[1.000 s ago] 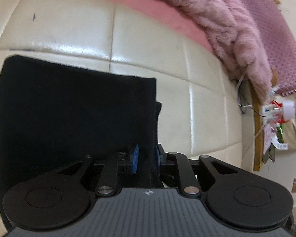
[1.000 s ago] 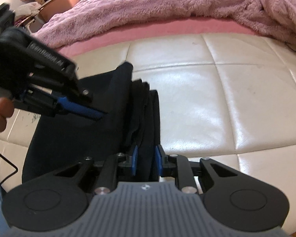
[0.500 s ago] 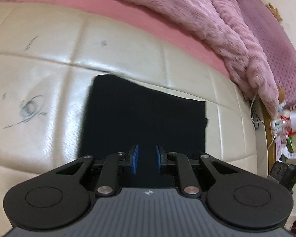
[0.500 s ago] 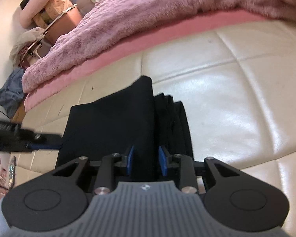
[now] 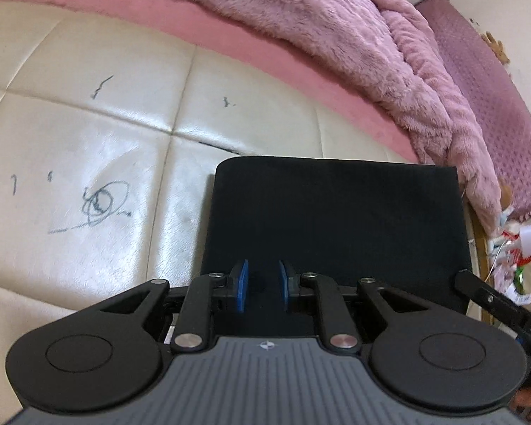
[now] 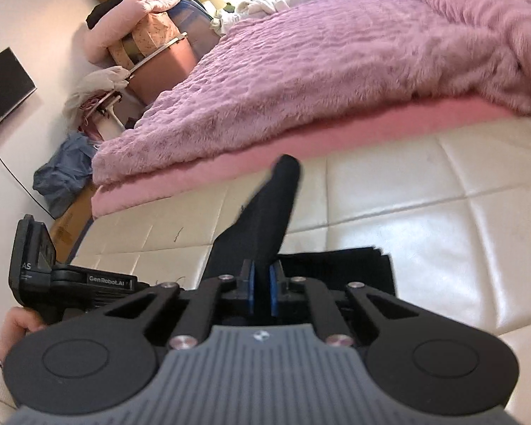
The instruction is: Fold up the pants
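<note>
The black pants (image 5: 332, 219) lie folded into a flat rectangle on a cream, quilted leather surface (image 5: 88, 134), close to the edge of a pink mattress (image 5: 230, 46) draped with a fuzzy mauve blanket (image 5: 354, 35).

In the left wrist view, the left gripper (image 5: 262, 290) sits low over the near edge of the folded cloth. Its blue-padded fingers (image 5: 242, 285) stand parted with a clear gap between them, and the black fabric shows through that gap — whether the pads touch the cloth cannot be told, but they are not pinched on it. Pen scribbles (image 5: 102, 202) mark the leather to the left of the pants. At the right edge of this view, part of the other gripper's black body reaches in beside the pants.

In the right wrist view, the right gripper (image 6: 260, 292) has its blue fingers (image 6: 251, 290) drawn close together on a fold of the pants (image 6: 265, 223), and a strip of black cloth rises from between them, standing up off the surface toward the mattress. The rest of the stacked layers lie flat just to the right of the fingers, their edges showing as thin steps. The left gripper's black housing (image 6: 70, 283) appears at the left of this view, held by a hand (image 6: 14, 326) — just beside the pants. Bundles, a brown tub (image 6: 159, 67) and a dark screen (image 6: 3, 88) stand by the far wall.
</note>
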`<state>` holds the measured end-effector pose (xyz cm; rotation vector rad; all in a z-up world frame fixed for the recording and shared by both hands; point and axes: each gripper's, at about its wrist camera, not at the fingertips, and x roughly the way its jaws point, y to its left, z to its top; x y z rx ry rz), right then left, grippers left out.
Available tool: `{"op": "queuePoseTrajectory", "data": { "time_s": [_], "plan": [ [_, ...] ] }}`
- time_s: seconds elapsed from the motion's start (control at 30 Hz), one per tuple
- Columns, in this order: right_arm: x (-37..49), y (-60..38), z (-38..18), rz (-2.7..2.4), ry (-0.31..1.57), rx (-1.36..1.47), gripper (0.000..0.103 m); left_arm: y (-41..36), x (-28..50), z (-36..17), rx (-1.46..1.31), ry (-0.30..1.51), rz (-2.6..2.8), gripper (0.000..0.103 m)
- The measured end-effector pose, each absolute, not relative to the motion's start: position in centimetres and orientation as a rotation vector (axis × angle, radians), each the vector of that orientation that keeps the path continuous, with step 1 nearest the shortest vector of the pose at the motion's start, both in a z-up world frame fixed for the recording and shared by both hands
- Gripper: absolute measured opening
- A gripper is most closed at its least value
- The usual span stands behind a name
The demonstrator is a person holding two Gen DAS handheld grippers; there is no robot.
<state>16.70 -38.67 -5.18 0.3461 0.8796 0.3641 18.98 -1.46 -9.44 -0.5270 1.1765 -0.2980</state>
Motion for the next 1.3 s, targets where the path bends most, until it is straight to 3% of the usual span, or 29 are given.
{"op": "queuePoseTrajectory", "data": {
  "time_s": [0.23,0.53,0.6,0.67,0.8,0.9,0.97,1.03,1.13,1.3],
  "plan": [
    [17.8,-41.5,-10.9,0.165,1.002,0.315,0.003,-3.3,19.9,-10.2,-0.466,1.154,-0.327,0.019],
    [18.3,-42.2,-16.4,0.102,1.025,0.290,0.004,-6.2,23.2,-11.7,-0.297,1.079,-0.319,0.019],
    [18.3,-42.7,-17.0,0.103,1.023,0.301,0.004,-6.4,24.1,-12.7,-0.284,1.088,-0.288,0.016],
    [18.3,-43.0,-17.4,0.108,1.024,0.308,0.004,-6.5,24.8,-13.6,-0.273,1.087,-0.270,0.006],
    [18.5,-43.5,-17.9,0.115,1.017,0.321,0.004,-8.0,25.3,-14.0,-0.168,1.063,-0.268,0.006],
    [18.2,-43.7,-17.7,0.102,1.014,0.326,0.010,-8.5,25.5,-13.4,-0.118,1.051,-0.255,0.006],
    [18.1,-43.7,-17.3,0.087,1.011,0.308,0.024,-8.2,25.2,-12.5,-0.135,1.039,-0.259,0.007],
    [17.5,-43.8,-16.1,0.063,0.987,0.274,0.029,-7.9,24.2,-11.3,-0.127,1.010,-0.282,0.009],
    [16.0,-43.8,-14.1,0.049,0.955,0.227,0.027,-7.3,21.8,-9.5,-0.116,0.986,-0.318,0.009],
    [12.2,-41.8,-10.9,0.148,0.883,0.145,0.011,-6.4,17.0,-8.3,-0.137,1.006,-0.387,0.009]
  ]
}}
